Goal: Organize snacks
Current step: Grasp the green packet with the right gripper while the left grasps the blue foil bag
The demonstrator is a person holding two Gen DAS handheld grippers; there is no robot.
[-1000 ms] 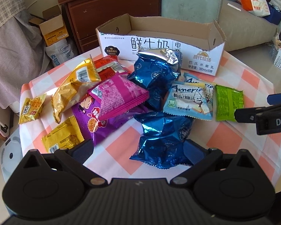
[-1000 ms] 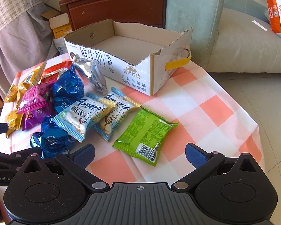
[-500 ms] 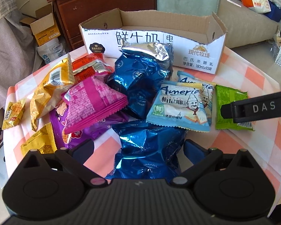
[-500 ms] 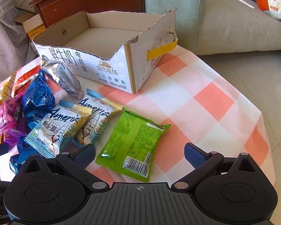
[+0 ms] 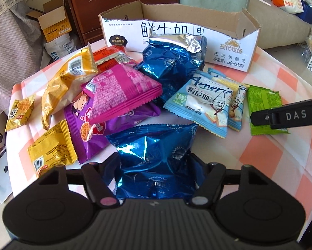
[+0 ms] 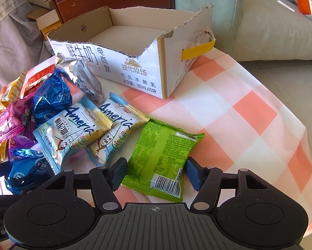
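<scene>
Both grippers have come forward and down since the earlier frames, and each now has a packet between its fingers where before the packets lay out ahead. The left gripper (image 5: 156,167) straddles the near blue bag (image 5: 154,156): its fingers press in against the crinkled foil on either side, so they look closed on it, though the bag still seems to rest on the table (image 5: 281,156). The right gripper (image 6: 156,171) brackets the near end of the green packet (image 6: 162,158); its fingers (image 6: 194,174) sit touching or just beside the packet's edges, and I cannot tell whether they grip it yet.

This reads as the pick-up step, with two snacks being taken at once and nothing yet in the box (image 6: 135,31), which stands open and empty beyond the fingertips of both grippers.

Next, the right fingers likely need to finish closing on the thin, flat packet, which may slide or buckle unless pinched firmly. Then each gripper should lift straight up, clear the other snacks lying ahead of its fingers, notably the two pale blue packets (image 6: 79,133) left of the right gripper, and carry its load forward over the box's torn front wall before letting go.
</scene>
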